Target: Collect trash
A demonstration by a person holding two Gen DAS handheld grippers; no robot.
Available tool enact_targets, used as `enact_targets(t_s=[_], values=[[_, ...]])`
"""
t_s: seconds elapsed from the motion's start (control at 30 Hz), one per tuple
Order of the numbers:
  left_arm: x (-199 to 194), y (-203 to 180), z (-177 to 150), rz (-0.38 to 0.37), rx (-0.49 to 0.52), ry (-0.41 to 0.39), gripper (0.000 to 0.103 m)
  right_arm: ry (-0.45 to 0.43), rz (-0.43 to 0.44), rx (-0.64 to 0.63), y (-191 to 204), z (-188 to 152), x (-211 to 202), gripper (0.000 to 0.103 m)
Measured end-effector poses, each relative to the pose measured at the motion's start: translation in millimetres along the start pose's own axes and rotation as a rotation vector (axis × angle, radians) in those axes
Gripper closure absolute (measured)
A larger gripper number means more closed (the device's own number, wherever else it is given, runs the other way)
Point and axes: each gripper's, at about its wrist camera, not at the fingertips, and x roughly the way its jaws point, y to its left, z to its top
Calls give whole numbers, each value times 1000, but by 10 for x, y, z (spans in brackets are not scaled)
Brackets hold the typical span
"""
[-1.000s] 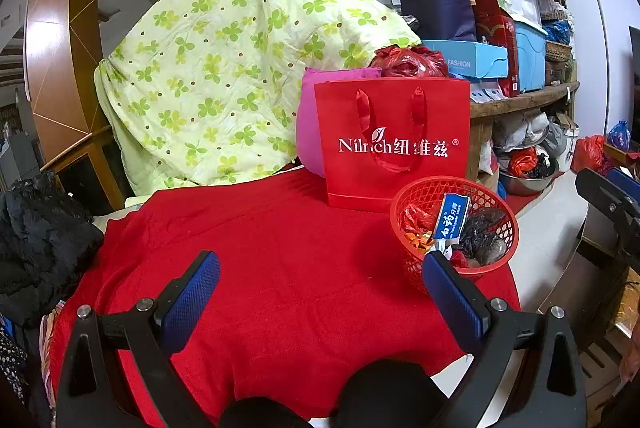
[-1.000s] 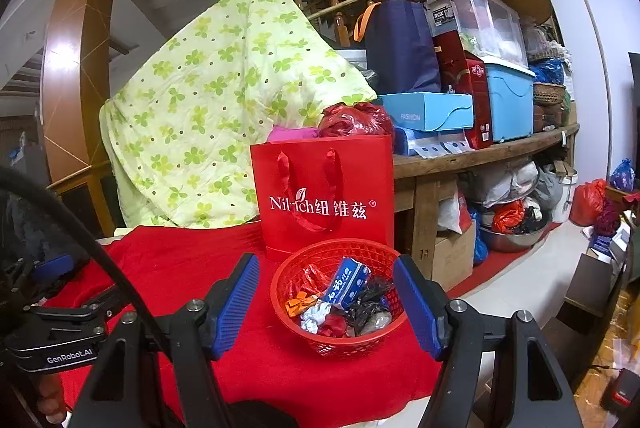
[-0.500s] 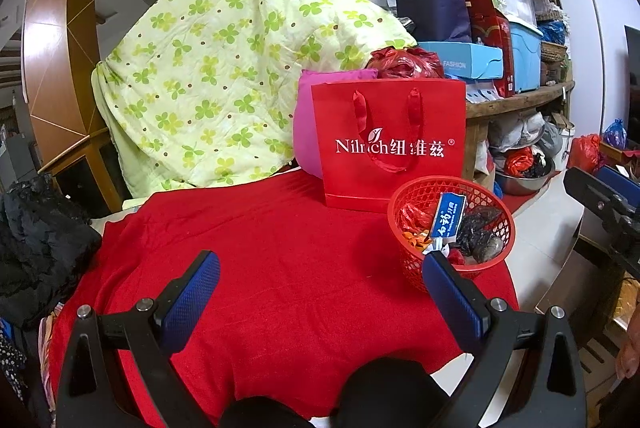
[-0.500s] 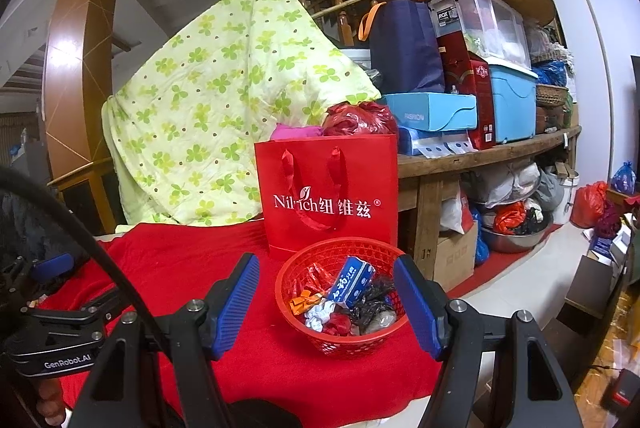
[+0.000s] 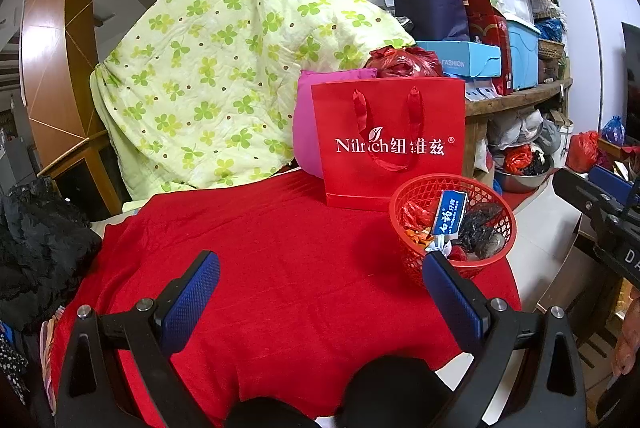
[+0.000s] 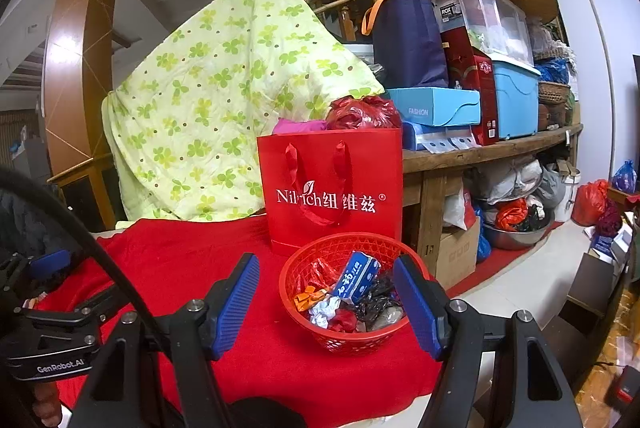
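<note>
A red mesh basket [image 5: 416, 256] [image 6: 344, 338] stands on the red cloth near the table's right edge. It holds trash: a blue toothpaste box [image 5: 449, 214] [image 6: 357, 276], red and orange wrappers, crumpled white paper and black plastic. My left gripper [image 5: 322, 278] is open and empty, above the cloth to the left of the basket. My right gripper [image 6: 326, 282] is open and empty, with the basket seen between its fingers. The left gripper also shows at the left of the right wrist view [image 6: 44, 268], and the right one at the right of the left wrist view [image 5: 600, 196].
A red paper gift bag [image 5: 390, 140] [image 6: 332, 188] stands just behind the basket, with a pink cushion [image 5: 306, 132] and a red plastic bag behind it. A green floral quilt [image 5: 224, 68] hangs at the back. Cluttered wooden shelves [image 6: 488, 144] stand at the right. Black cloth [image 5: 36, 240] lies left.
Both views have shifted slightly; the basket and bag sit a little lower in the right wrist view. Both grippers stay open and nothing on the table has moved.
</note>
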Motion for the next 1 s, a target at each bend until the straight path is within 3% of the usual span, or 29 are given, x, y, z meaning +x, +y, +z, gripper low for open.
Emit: enact_targets(t_s=[1.0], values=[[47,-31,7,-26,25,-7,2,15,-25,10,-22,-51,145,30]])
